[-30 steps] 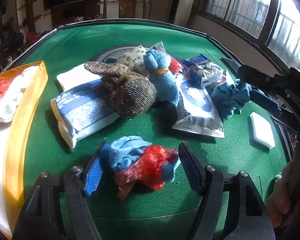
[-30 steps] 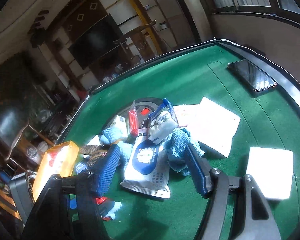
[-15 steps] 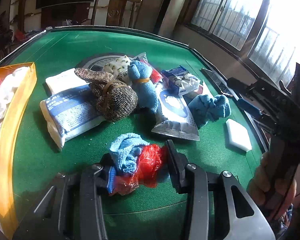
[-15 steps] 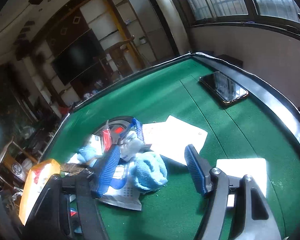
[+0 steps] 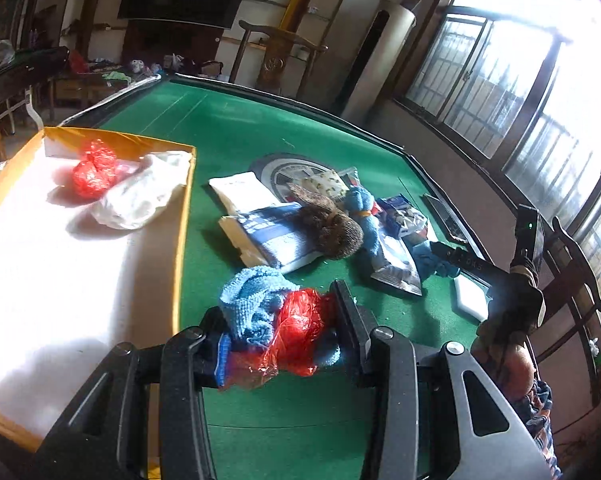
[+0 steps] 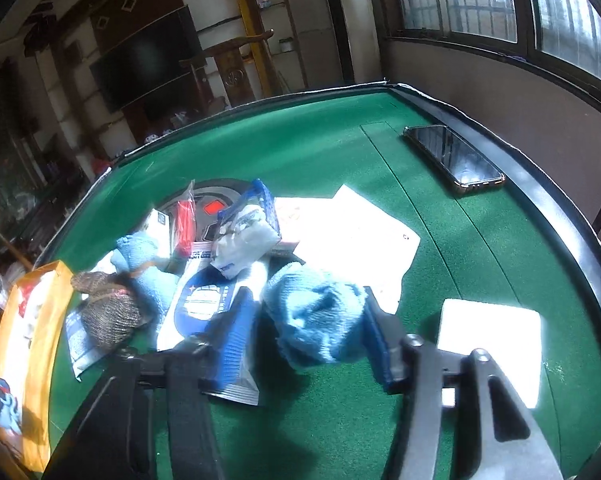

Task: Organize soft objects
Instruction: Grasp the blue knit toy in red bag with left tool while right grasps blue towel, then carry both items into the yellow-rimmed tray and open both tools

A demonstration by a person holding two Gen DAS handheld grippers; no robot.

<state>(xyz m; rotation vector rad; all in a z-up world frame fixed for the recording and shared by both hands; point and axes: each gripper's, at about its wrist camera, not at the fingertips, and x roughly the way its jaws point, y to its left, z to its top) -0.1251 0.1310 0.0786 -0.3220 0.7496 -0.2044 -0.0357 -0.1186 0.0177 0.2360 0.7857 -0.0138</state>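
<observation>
- The left hand-held gripper (image 5: 284, 332) is clamped on a bundle of a light blue cloth (image 5: 252, 296) and a crumpled red plastic bag (image 5: 296, 328); both pads press into the bundle, which is lifted clear of the green bench (image 5: 300, 128).
- Just to its left lies a yellow-rimmed tray (image 5: 182, 216) with a white floor, holding another red bag (image 5: 92, 170) and a white cloth (image 5: 140, 192) near its far end.
- The right hand-held gripper (image 6: 306, 336) is closing around a second blue cloth (image 6: 316, 320). The cloth sits between the blue pads; the right pad touches it, while a small gap shows at the left pad, so the grip is not yet firm.
- That cloth rests on the bench, partly over a sheet of white paper (image 6: 356, 232) and just beside a white-and-blue packet (image 6: 204, 304).
- The pile in the middle of the bench also has a brown knitted toy (image 5: 332, 228) lying on a blue-and-white pack (image 5: 268, 236), a blue plush toy (image 5: 364, 216) touching it, and a small blue-edged pouch (image 6: 248, 232).
- A white pad (image 6: 492, 340) lies to the right of the right hand-held gripper, apart from the cloth.
- A phone (image 6: 452, 158) lies near the bench's far right edge, well apart from the pile.
</observation>
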